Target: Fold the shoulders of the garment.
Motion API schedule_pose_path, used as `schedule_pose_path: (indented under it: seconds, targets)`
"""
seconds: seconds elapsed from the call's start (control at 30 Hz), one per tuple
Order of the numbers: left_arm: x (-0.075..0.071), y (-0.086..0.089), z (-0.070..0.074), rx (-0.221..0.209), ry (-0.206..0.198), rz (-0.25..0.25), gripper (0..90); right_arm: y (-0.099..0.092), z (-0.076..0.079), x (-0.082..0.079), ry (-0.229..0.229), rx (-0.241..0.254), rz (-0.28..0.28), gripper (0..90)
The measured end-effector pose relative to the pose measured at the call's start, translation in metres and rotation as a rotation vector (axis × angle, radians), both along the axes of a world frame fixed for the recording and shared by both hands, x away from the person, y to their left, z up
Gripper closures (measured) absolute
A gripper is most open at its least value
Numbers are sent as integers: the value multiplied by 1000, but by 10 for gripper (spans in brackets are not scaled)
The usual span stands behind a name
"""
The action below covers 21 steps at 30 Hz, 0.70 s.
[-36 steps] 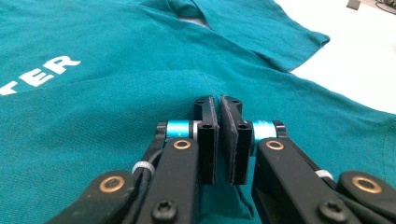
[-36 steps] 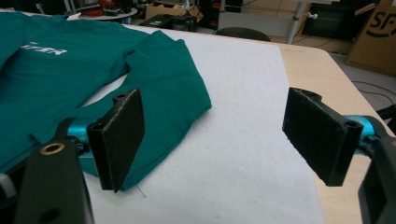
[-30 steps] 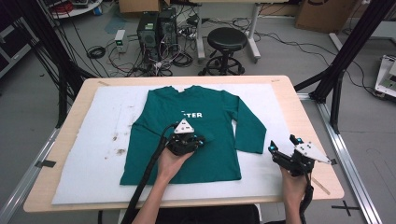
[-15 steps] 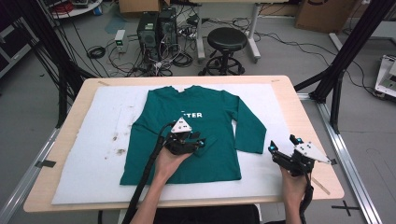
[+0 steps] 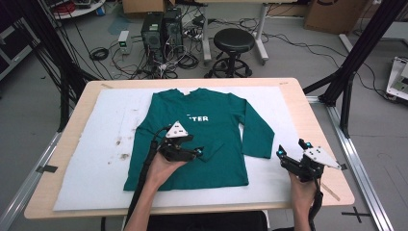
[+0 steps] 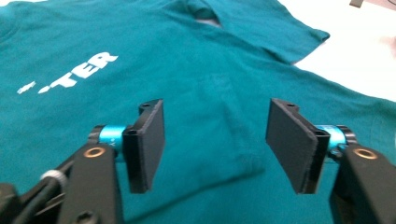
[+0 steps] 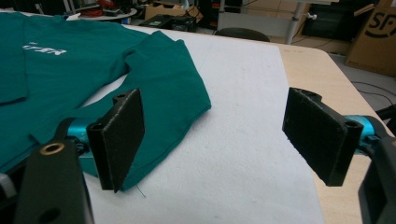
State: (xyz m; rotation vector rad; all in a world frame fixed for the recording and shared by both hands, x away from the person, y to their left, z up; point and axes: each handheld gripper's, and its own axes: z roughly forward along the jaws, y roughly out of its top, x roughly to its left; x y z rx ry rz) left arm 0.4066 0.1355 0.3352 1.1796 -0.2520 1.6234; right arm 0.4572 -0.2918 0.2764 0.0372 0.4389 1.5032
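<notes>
Green shirt (image 5: pixel 202 130), frame centre, flat on white mat (image 5: pixel 86 159). Left gripper (image 5: pixel 197 153) over it: jaws just opened, sleeve fold released. Right gripper (image 5: pixel 292 155), lower right: released, idle.

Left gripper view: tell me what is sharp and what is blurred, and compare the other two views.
Left gripper view: the green shirt goes soft, its white lettering smeared. Right gripper view: sleeve fairly crisp, background boxes hazy. High view: even lighting, no glare, slightly soft.
</notes>
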Motion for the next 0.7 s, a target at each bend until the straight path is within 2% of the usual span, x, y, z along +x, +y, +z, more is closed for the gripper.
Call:
schedule_pose_path:
  seconds: [0.1, 0.23, 0.43, 0.7]
  targets:
    - [-4, 13, -3, -18, -23, -14, 358, 0, 0, 0, 3, -1, 0, 215]
    - [-9, 35, -7, -67, -56, -19, 342, 0, 0, 0, 4, 1, 5, 215]
    - [-12, 78, -15, -137, -88, -47, 331, 0, 0, 0, 4, 1, 2, 214]
    - [-12, 135, -34, -240, -132, -71, 308, 0, 0, 0, 6, 3, 2, 215]
